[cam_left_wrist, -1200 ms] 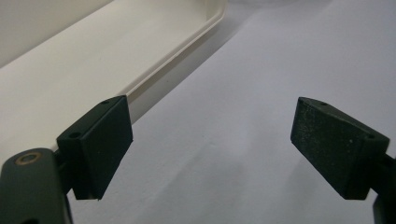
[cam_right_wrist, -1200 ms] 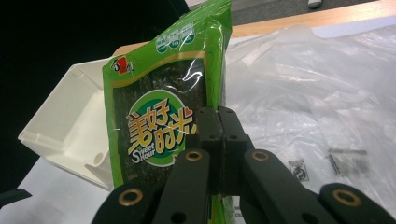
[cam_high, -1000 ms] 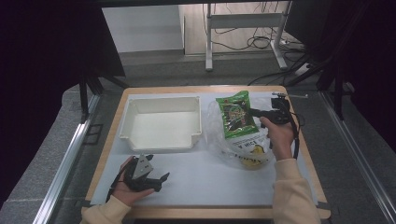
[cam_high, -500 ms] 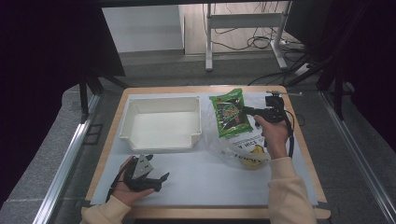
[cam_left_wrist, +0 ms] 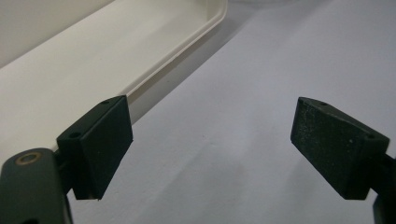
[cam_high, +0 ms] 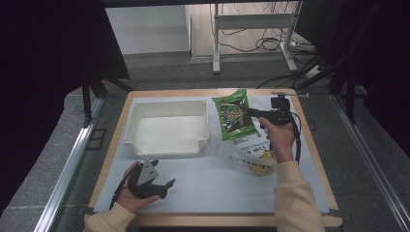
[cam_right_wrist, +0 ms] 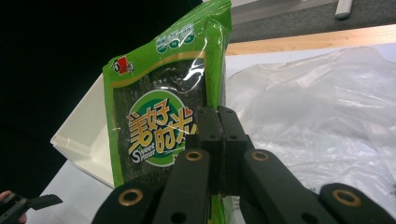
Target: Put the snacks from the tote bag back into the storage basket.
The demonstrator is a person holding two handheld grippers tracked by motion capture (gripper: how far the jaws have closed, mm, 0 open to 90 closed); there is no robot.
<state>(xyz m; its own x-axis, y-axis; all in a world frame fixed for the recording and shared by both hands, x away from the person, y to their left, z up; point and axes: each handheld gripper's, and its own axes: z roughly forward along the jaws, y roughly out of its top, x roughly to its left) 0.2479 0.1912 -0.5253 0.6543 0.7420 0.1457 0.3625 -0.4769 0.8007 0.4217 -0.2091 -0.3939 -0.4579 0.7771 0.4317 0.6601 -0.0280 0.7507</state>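
At the near left of the table, the left claw (cam_high: 167,184) lies low in the person's left hand (cam_high: 129,195), its jaws spread wide with nothing between them. In the left gripper view only the pale sheet (cam_left_wrist: 261,121) covering the table lies between and ahead of the jaws, and the rim of the white tray (cam_left_wrist: 140,70) runs past the left jaw, close beside it. From above, the tray (cam_high: 167,147) sits just beyond this claw, toward the far side of the table, and it holds nothing.

Right of the tray, the green snack bag (cam_high: 234,116) hangs lifted off the table. The right claw (cam_high: 252,113) reaches in from the bag's right side and pinches its edge; the right hand (cam_high: 279,137) holds the tool above the table's right part. In the right gripper view the jaws are pressed together on the bag (cam_right_wrist: 159,126), which stands up directly ahead of the claw, printed face toward the camera, its top well above the jaw tips and most of its width to their left. The tray's corner (cam_right_wrist: 84,140) shows behind the bag, to the left.

Below and to the right of this claw, a crumpled clear plastic bag (cam_high: 246,152) lies on the sheet, with something yellow (cam_high: 261,162) inside it near the person's wrist. In the right gripper view that plastic (cam_right_wrist: 317,112) spreads to the right of the jaws.
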